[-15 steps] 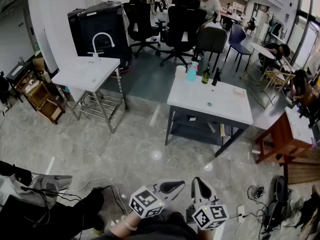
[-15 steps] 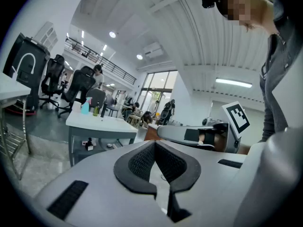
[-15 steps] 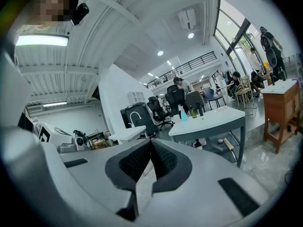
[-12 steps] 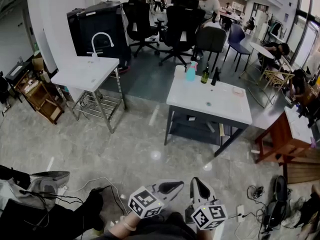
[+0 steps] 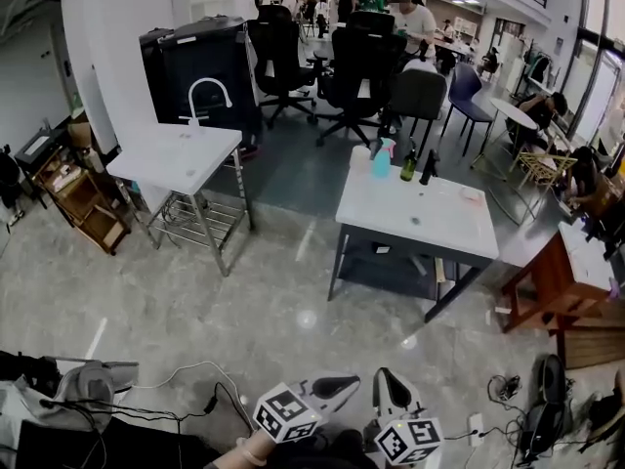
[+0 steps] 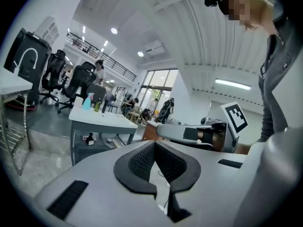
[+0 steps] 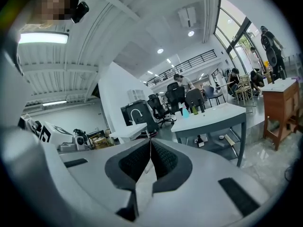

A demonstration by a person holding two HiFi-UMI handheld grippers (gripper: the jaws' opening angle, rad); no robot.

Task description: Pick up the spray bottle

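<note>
The turquoise spray bottle (image 5: 382,159) stands upright at the far edge of a white table (image 5: 430,218), well across the floor from me. It shows small in the left gripper view (image 6: 87,100) and in the right gripper view (image 7: 185,111). My left gripper (image 5: 344,387) and right gripper (image 5: 389,387) hang side by side at the bottom of the head view, far from the bottle. In its own view the left gripper (image 6: 155,143) is shut with nothing between the pads. The right gripper (image 7: 150,141) is likewise shut and empty.
A green bottle (image 5: 409,166) and a dark bottle (image 5: 427,167) stand just right of the spray bottle. A white sink table with a faucet (image 5: 176,154) stands at the left. Office chairs (image 5: 361,62) and seated people are behind, a wooden table (image 5: 557,277) at the right, cables (image 5: 186,384) on the floor nearby.
The head view has shifted: both grippers sit lower in the frame, and the white table sits a little lower and further right. Both stay shut and empty.
</note>
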